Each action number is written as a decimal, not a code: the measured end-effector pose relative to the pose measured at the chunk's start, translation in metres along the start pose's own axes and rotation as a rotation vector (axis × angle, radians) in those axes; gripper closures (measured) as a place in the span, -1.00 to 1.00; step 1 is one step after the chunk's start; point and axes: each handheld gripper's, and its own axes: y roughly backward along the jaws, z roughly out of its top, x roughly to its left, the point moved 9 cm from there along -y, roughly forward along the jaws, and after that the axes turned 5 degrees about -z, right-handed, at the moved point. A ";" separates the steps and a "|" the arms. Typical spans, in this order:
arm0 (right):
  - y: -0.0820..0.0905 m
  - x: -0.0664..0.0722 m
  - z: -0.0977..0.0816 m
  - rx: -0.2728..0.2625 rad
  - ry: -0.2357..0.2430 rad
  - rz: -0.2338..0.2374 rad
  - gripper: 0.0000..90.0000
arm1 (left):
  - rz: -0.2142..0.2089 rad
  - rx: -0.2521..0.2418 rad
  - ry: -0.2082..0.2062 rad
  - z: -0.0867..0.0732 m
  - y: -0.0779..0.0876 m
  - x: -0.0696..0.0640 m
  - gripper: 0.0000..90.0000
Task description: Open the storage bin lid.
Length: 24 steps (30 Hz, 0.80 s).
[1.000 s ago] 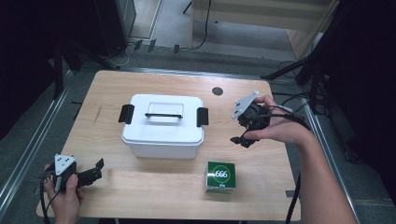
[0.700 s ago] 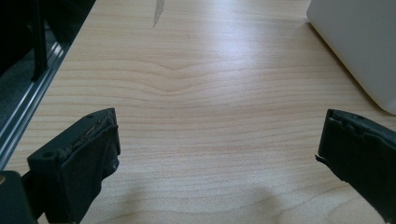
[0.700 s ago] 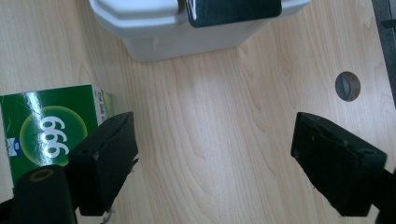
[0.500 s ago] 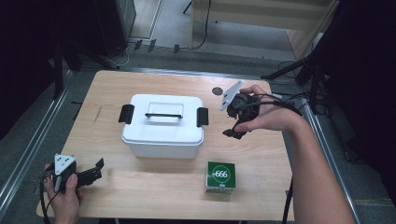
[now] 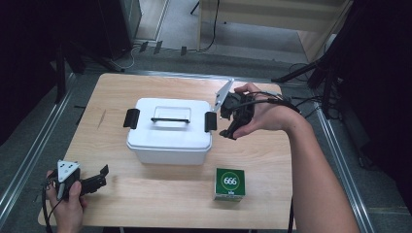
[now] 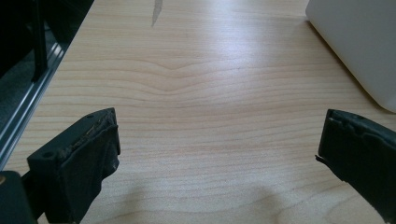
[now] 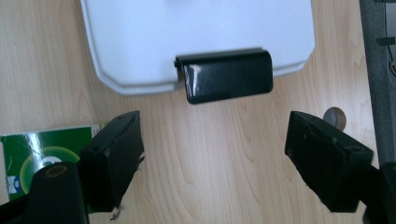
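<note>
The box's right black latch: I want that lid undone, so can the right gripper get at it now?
Probably yes: the right gripper hangs open beside the latch, bare table between them.

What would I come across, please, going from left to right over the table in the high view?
Left gripper → white lidded box → green 666 carton → right gripper, held beside the box's right-hand black latch.
</note>
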 end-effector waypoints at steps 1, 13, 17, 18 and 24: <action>0.000 0.000 0.003 -0.002 0.002 0.002 -0.58 | 0.001 0.000 -0.001 0.000 0.000 0.000 -1.00; -0.003 0.002 0.030 0.000 0.049 0.007 -0.45 | 0.000 0.000 -0.004 0.000 0.000 0.000 -1.00; -0.005 0.000 0.036 0.001 0.067 0.002 -0.45 | -0.002 0.001 -0.005 0.000 0.000 -0.001 -1.00; -0.005 0.001 0.038 0.002 0.061 0.003 -0.45 | -0.002 0.002 -0.005 0.000 0.000 -0.001 -1.00; -0.008 0.002 0.047 0.003 0.084 0.006 -0.39 | -0.005 0.006 -0.006 0.000 0.000 0.000 -1.00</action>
